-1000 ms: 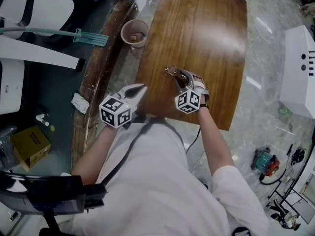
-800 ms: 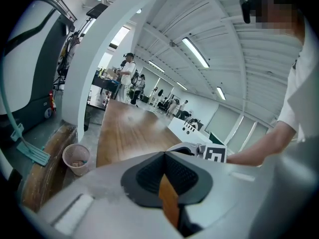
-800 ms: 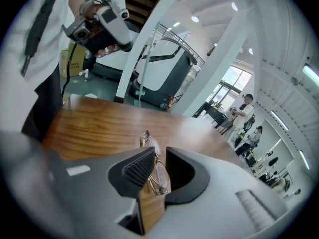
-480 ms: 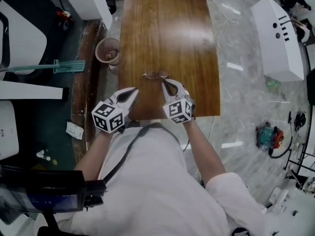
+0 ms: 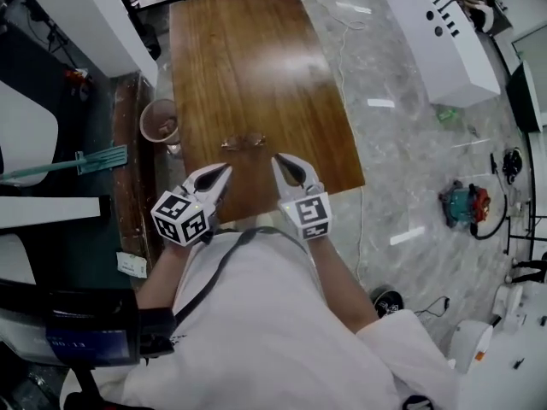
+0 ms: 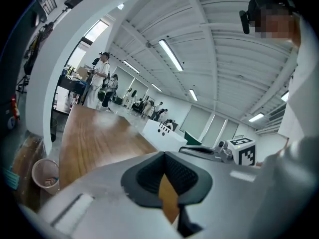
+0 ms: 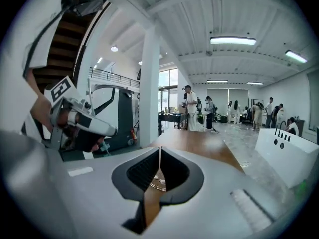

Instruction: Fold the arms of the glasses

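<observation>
The glasses (image 5: 244,142) lie on the wooden table (image 5: 248,58) near its front edge, with their arms apparently folded in. Both grippers hang just short of them, above the table's near edge. My left gripper (image 5: 225,170) is shut and holds nothing. My right gripper (image 5: 278,160) has just been closing; its jaws meet with nothing between them. Past its closed tips, the right gripper view shows the glasses (image 7: 158,183) lying on the table. In the left gripper view the left gripper (image 6: 163,154) is shut and the right gripper (image 6: 199,151) shows beside it.
A paper cup (image 5: 161,122) stands by the table's left edge, next to a brown wooden plank (image 5: 128,143). A white cabinet (image 5: 440,37) stands at the far right. A teal and orange tool (image 5: 461,203) lies on the floor. People stand far off in the hall.
The right gripper was open at the glasses; it has since come away, shut and rolled. Both grippers have drawn back toward the person and risen. The glasses stay on the table.
</observation>
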Action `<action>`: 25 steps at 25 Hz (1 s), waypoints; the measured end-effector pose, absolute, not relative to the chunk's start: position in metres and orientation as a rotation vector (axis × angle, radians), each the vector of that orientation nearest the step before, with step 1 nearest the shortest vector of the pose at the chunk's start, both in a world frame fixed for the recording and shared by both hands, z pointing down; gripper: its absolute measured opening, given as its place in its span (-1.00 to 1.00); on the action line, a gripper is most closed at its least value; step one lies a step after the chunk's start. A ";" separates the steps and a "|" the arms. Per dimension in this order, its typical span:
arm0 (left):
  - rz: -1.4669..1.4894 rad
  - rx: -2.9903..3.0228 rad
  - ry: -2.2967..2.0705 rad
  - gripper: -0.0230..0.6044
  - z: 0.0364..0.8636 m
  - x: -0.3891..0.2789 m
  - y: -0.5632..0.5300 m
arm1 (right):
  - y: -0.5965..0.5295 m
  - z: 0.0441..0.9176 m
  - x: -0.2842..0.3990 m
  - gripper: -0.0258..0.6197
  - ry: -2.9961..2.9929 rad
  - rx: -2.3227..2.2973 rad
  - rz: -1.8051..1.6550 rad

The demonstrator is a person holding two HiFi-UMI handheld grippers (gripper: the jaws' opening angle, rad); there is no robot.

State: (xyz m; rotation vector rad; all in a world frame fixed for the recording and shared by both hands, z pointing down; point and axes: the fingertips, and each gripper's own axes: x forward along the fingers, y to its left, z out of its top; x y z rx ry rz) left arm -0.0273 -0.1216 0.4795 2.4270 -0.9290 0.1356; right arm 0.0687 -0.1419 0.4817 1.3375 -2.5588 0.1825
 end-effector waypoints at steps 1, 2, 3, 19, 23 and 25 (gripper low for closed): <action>0.129 2.441 -0.918 -0.92 0.473 -0.024 -0.121 | -0.139 0.474 0.073 -0.87 -2.567 1.370 0.195; 0.122 2.455 -0.909 -0.92 0.467 -0.021 -0.121 | -0.137 0.467 0.077 -0.87 -2.575 1.398 0.205; 0.116 2.467 -0.900 -0.92 0.462 -0.019 -0.121 | -0.135 0.462 0.080 -0.87 -2.584 1.420 0.213; 0.097 2.491 -0.899 -0.92 0.450 -0.021 -0.114 | -0.119 0.437 0.075 -0.90 -2.648 1.435 0.270; 0.108 2.490 -0.902 -0.92 0.453 -0.024 -0.113 | -0.119 0.438 0.069 -0.90 -2.657 1.410 0.263; 0.130 2.492 -0.888 -0.92 0.457 -0.025 -0.111 | -0.118 0.438 0.066 -0.89 -2.660 1.399 0.263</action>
